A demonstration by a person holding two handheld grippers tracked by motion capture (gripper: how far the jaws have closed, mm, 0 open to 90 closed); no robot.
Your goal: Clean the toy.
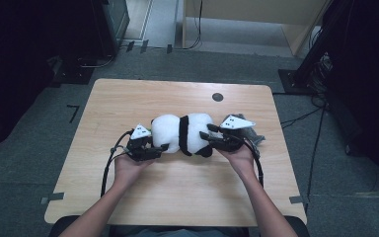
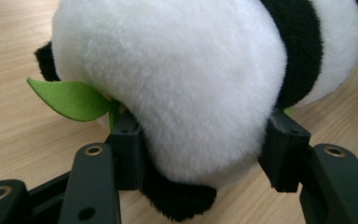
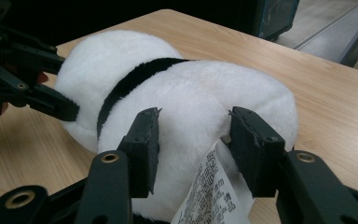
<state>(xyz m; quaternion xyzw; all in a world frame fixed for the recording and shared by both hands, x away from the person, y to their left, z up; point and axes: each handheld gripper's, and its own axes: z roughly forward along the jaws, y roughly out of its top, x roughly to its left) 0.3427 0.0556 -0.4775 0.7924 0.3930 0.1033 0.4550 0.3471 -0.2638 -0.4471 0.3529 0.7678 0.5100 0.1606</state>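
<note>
A black-and-white plush panda lies on its side in the middle of the wooden table, between my two grippers. My left gripper is shut on the head end. In the left gripper view both pads press into the white fur of the panda, and a green felt leaf sticks out beside the left pad. My right gripper is shut on the other end. Its pads dent the panda on either side of a white printed label.
A small dark round hole sits in the tabletop behind the panda. A grey crumpled thing lies just right of the right gripper. Bare wood lies in front of the hands. Dark stands and cables surround the table on the floor.
</note>
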